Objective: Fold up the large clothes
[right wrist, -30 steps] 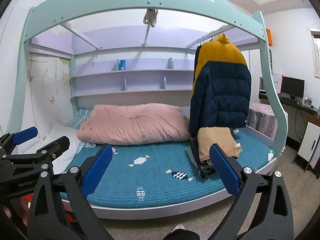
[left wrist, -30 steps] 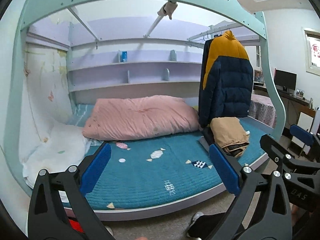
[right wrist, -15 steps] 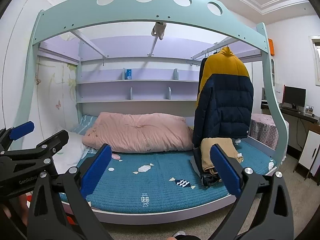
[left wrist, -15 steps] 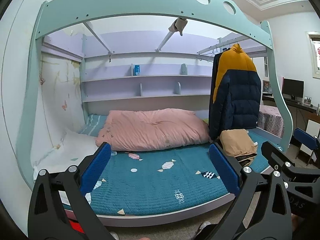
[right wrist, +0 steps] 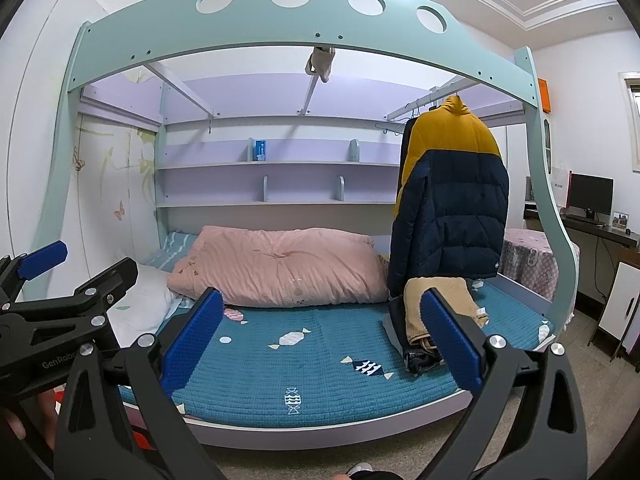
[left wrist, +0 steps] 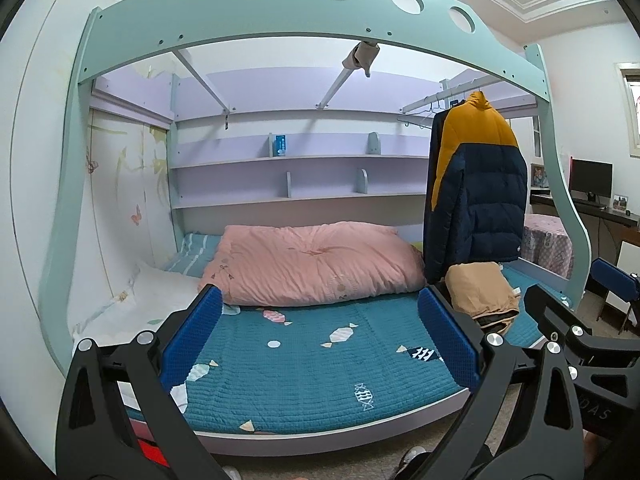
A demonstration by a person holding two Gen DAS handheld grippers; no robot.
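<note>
Hanging from the rail at the right end of the bunk, the puffy quilted jacket (right wrist: 452,200), mustard above and navy below, hides its own hanger and part of the shelves behind. Below it sits a folded tan garment (right wrist: 440,304) on a darker pile whose lower layers are mostly covered, so their kind is hard to tell. The left gripper (left wrist: 320,340) stands wide, its ribbed blue pads (left wrist: 192,336) well apart and holding nothing. The right gripper (right wrist: 320,340) is spread just as wide and empty, with one pad overlapping the tan garment in view. Both hover before the teal quilted mattress cover (left wrist: 304,368) printed with candy and fish shapes. A rumpled pink duvet (left wrist: 316,268) lies bunched at the back. The pale green arched frame (right wrist: 304,28) has round cut-outs.
</note>
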